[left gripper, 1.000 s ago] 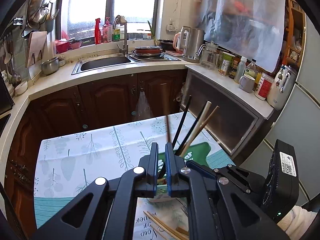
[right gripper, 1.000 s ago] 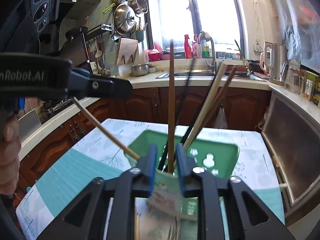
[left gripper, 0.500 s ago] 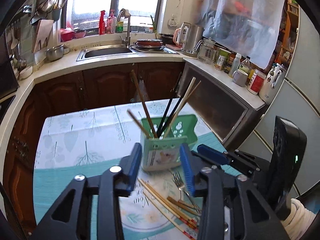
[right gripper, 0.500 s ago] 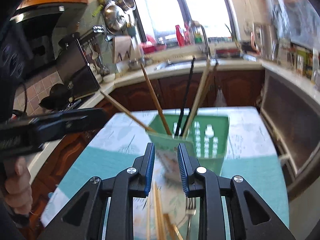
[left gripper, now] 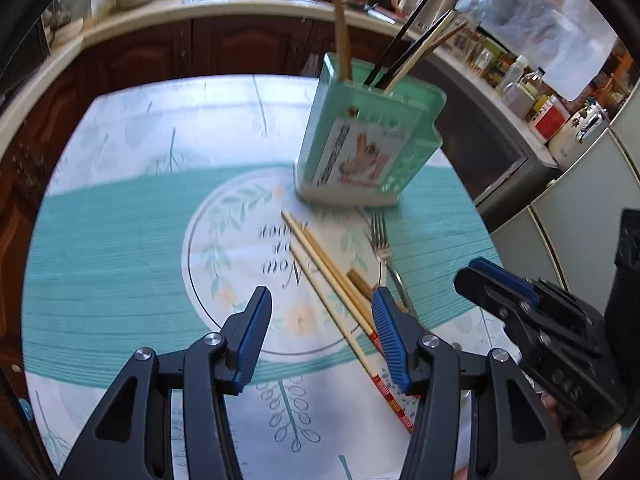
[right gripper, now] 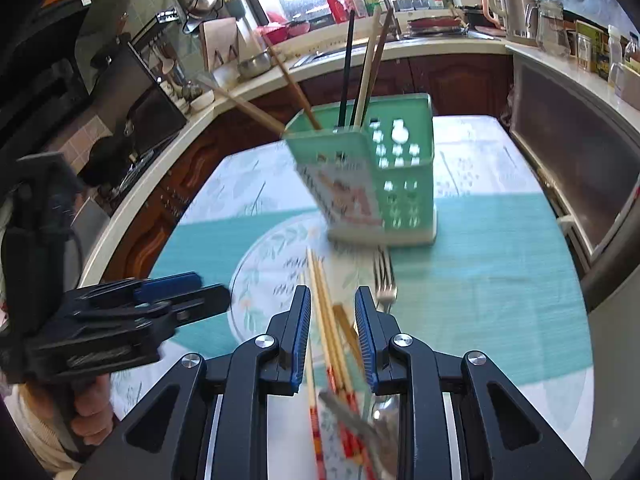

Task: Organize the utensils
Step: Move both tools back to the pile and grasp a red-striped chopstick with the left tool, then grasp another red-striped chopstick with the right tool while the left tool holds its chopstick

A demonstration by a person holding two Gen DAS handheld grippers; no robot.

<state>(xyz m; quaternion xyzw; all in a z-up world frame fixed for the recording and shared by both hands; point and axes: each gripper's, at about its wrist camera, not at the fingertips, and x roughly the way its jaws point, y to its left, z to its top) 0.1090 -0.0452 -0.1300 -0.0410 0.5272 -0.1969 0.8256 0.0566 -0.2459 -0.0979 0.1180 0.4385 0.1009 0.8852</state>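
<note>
Left wrist view shows the loose chopsticks [left gripper: 336, 280] lying flat on the table [left gripper: 120, 248], just ahead of the left claw [left gripper: 320, 332]. Their long way runs slanted, from the green holder [left gripper: 368, 148] back toward the claw's right finger. That finger hides their near ends, so how many lie there is hard to tell. A fork [left gripper: 382, 248] lies beside them, prongs toward the holder, handle partly covered. More chopsticks [left gripper: 404, 52] stand in the holder, tops cut off or blurred. The left claw's jaws are opening, with nothing gripped between them.

In the right wrist view, the right claw [right gripper: 332, 336] hangs over the same chopsticks [right gripper: 326, 320], jaws a little apart, pinching nothing. The picture is smeared here.
</note>
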